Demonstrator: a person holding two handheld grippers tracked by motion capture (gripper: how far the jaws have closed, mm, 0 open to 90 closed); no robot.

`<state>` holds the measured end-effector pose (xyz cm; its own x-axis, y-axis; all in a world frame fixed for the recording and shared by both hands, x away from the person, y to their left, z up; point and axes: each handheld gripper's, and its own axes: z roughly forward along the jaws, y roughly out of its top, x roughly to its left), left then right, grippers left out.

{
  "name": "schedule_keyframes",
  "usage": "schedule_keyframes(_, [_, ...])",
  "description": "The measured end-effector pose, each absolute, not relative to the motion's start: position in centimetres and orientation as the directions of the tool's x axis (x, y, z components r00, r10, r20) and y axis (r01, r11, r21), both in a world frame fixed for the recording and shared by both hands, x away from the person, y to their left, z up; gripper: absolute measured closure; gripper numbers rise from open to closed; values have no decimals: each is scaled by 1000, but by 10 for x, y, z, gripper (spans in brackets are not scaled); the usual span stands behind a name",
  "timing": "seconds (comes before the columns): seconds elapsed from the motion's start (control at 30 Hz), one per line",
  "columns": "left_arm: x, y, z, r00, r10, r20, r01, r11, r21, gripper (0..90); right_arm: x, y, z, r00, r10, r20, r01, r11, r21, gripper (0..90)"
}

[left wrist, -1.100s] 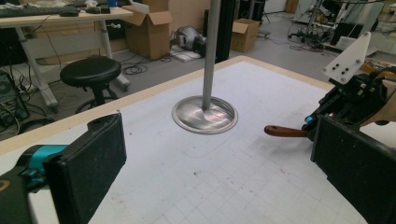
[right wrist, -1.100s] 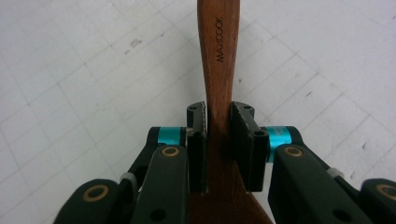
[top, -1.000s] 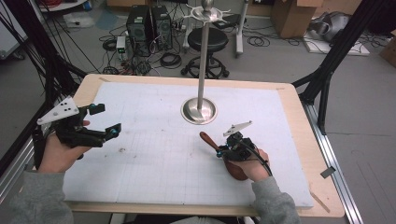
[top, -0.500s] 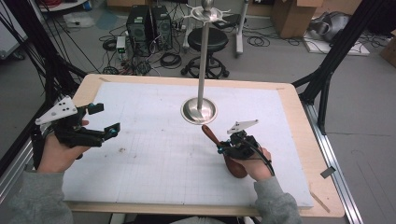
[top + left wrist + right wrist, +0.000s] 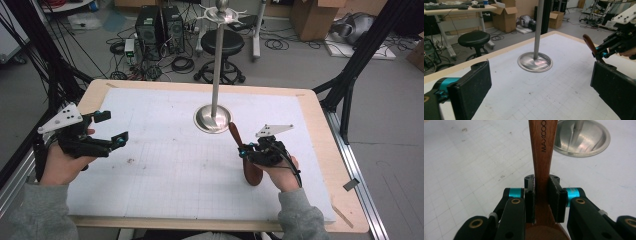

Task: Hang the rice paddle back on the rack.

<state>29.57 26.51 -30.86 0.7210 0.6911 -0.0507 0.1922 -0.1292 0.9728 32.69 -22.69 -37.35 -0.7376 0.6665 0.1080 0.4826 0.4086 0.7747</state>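
My right gripper point(image 5: 245, 151) is shut on a brown wooden spoon point(image 5: 234, 134), gripping it at the neck just above the bowl. The handle points away toward the base of a metal stand point(image 5: 212, 120), and the bowl end hangs by the hand. In the right gripper view the pads point(image 5: 555, 197) press both sides of the spoon point(image 5: 541, 147), which is marked MAXCOO. My left gripper point(image 5: 112, 129) hovers over the table's left side, open with nothing in it. Its wide-apart jaws frame the stand point(image 5: 535, 62) in the left gripper view, where the spoon point(image 5: 589, 45) is at the right.
The stand has a round steel base, a tall pole point(image 5: 217, 65) and a hooked top point(image 5: 221, 12). A white gridded mat point(image 5: 175, 170) covers the wooden table point(image 5: 320, 115). A stool point(image 5: 222, 45), computers and cables lie beyond the far edge.
My right gripper has risen with the spoon, and the handle tip has moved closer to the stand's base. The left gripper has stayed put.
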Motion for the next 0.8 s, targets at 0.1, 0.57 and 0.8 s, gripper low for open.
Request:
schedule_keyframes(0.1, [296, 265, -308, 721, 691, -51, 190, -127, 974, 38, 326, -231, -370, -738, 666, 106, 471, 396, 789, 767])
schedule_keyframes(0.57, [295, 266, -307, 718, 694, -49, 187, -125, 974, 38, 323, -242, -357, -731, 674, 107, 436, 342, 832, 770])
schedule_keyframes(0.8, [294, 266, -307, 717, 695, -49, 188, -126, 974, 37, 319, -249, -347, -733, 672, 109, 416, 315, 853, 770])
